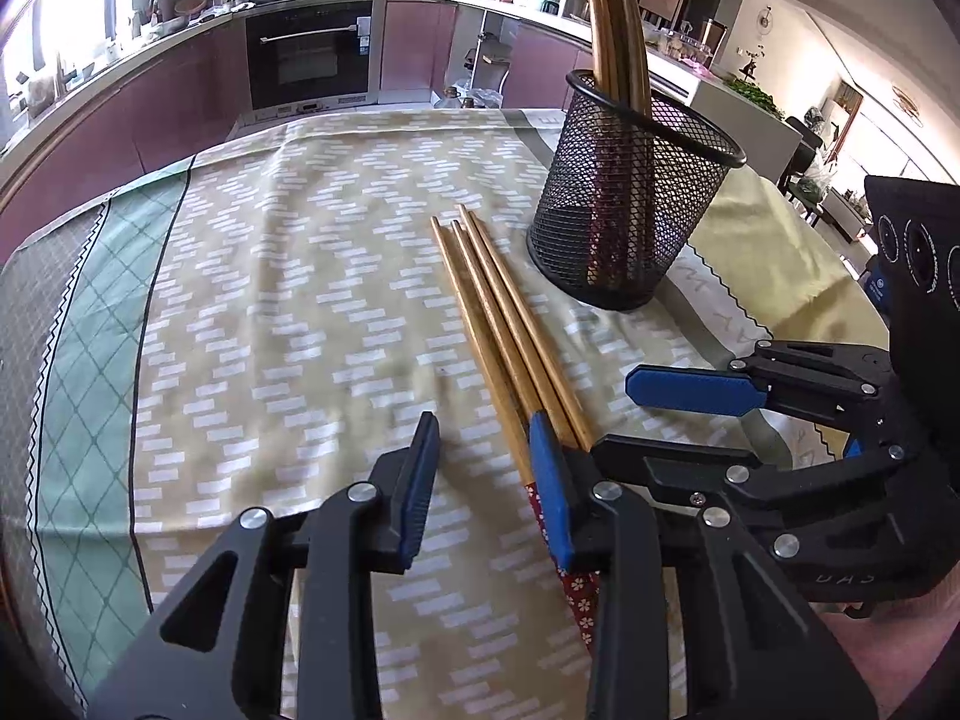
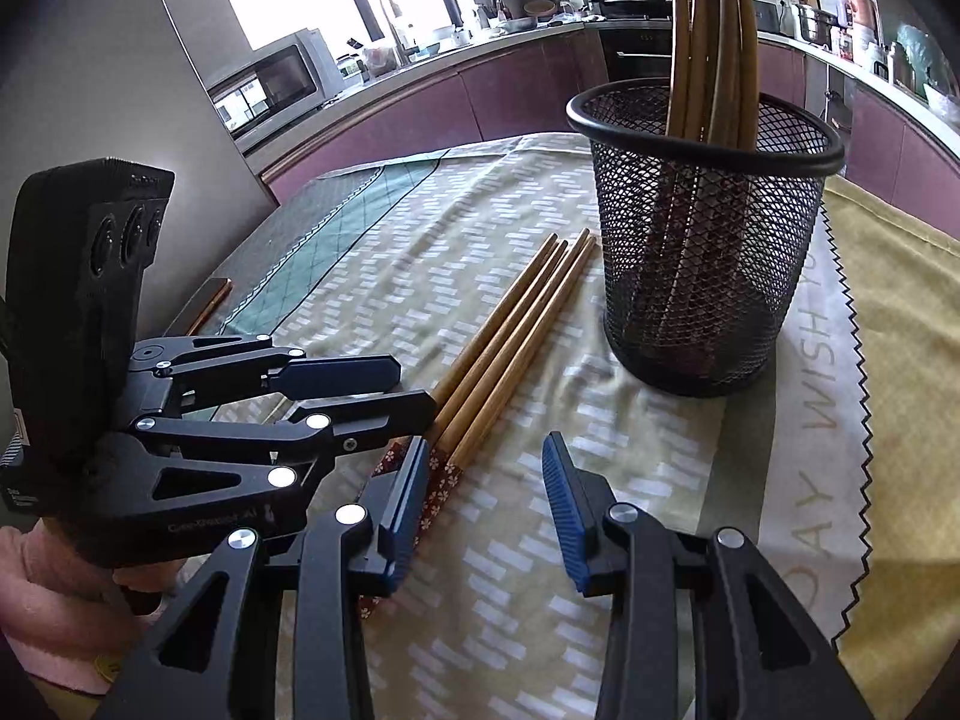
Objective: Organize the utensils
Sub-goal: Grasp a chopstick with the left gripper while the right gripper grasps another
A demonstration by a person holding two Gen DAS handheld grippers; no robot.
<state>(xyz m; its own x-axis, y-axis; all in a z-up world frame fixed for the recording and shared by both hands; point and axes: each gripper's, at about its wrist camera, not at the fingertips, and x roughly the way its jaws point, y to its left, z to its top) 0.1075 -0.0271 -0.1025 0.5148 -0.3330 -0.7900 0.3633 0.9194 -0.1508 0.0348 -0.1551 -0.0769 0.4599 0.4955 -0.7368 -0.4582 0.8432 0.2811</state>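
Left wrist view: left gripper (image 1: pixel 480 480) jaws part-open, nothing clamped. Right pad sits over the handle end of the chopsticks (image 1: pixel 504 324); bare cloth shows between the pads. Whether that pad touches the wood: cannot tell.

Right wrist view: right gripper (image 2: pixel 486 504) jaws likewise part-open and empty, only cloth (image 2: pixel 516 600) in the gap. Left pad lies over the patterned red handle ends; contact unclear.

Both grippers point down at the same near end of the bundle, close beside each other. Judgement: this converging stance suits separating or lifting sticks by the handles, the gap being ample for one or two sticks.

Chopsticks: four wooden sticks, flat on the cloth, parallel and touching, tips aimed toward the cup (image 1: pixel 630 204), stopping just beside its base. That lay should make a short lift-and-tip into the cup easy.

Cup: black mesh, upright on the table, several tall sticks already standing in it, leaning on the rim. So sorting is partly done; the four on the cloth remain.

Hidden or unclear: handle ends sit under the pads. Tops of the standing sticks are cut off by the frame. Count inside the cup uncertain through the mesh. A pink sleeve (image 2: pixel 36 600) shows at the edge.
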